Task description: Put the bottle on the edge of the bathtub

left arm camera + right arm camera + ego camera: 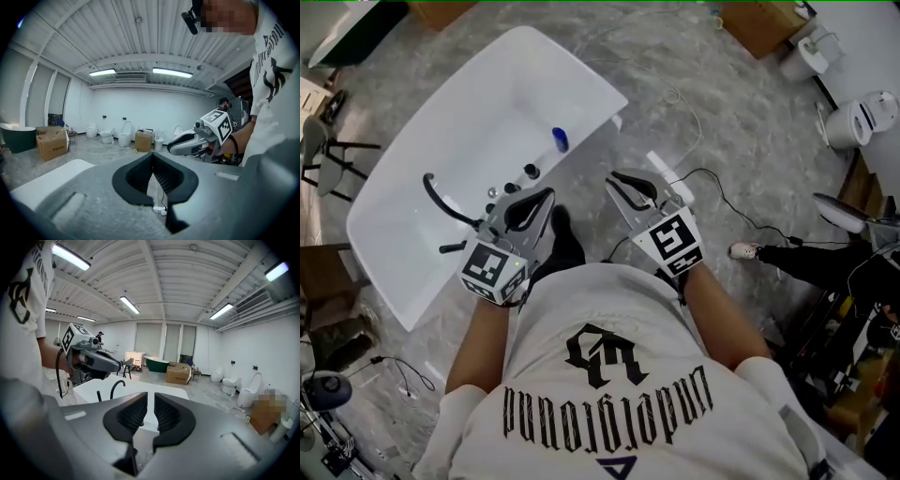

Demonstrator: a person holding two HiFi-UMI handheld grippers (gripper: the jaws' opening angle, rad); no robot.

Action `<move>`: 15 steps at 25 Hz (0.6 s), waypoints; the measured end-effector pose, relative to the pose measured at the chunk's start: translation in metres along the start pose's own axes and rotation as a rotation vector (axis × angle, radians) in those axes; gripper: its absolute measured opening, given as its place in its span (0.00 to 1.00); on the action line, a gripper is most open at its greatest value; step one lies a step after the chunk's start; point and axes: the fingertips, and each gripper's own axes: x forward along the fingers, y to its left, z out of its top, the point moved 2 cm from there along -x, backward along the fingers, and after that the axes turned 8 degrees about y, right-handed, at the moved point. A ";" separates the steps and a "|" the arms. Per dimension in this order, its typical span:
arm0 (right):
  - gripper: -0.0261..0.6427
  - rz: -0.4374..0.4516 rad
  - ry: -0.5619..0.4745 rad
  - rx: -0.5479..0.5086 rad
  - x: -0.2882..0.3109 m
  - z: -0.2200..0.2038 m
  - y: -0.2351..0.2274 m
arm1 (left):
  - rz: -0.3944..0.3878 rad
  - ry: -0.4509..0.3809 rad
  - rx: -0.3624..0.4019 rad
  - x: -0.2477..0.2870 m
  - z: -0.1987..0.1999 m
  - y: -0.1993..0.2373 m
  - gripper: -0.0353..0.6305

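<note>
bottle (560, 140): small and blue, on the wide near rim of the white bathtub (598, 105). it rests on the flat deck, not down in the basin. from the head view i read it as already on the edge, so the placing looks done. it shows as a short blue shape seen from almost straight above. i cannot tell whether it stands upright or lies down, so i can't call its long axis. neither gripper view shows it.

on the same deck, further along toward my left, are a few dark knobs (531, 171), then the black curved faucet (441, 202).

left gripper (546, 195): raised in front of my chest and aimed toward the tub. in its own view the jaw tips meet with nothing between them, so it is closed and empty (151, 157).

right gripper (611, 176): alongside and at a similar height. its jaws stand a narrow slit apart and hold nothing (151, 397).

key relation: the bottle lies ahead of both claws, beyond the gap between them and well apart from either. it is perhaps slightly nearer the left gripper, though it is close to even. neither claw touches it.

judgement: if the bottle needs any correcting, either hand would have to go forward and down to that rim. the risk would be nudging the bottle off the deck into the basin.
</note>
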 end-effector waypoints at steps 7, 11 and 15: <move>0.04 -0.017 -0.043 -0.002 -0.023 0.015 0.001 | -0.006 -0.033 0.024 -0.020 0.021 -0.013 0.06; 0.04 0.004 -0.065 -0.015 -0.038 0.025 0.010 | 0.024 -0.034 0.015 -0.036 0.022 -0.022 0.06; 0.04 0.029 -0.083 -0.012 -0.056 0.025 0.022 | 0.047 -0.023 0.004 -0.058 0.019 -0.041 0.06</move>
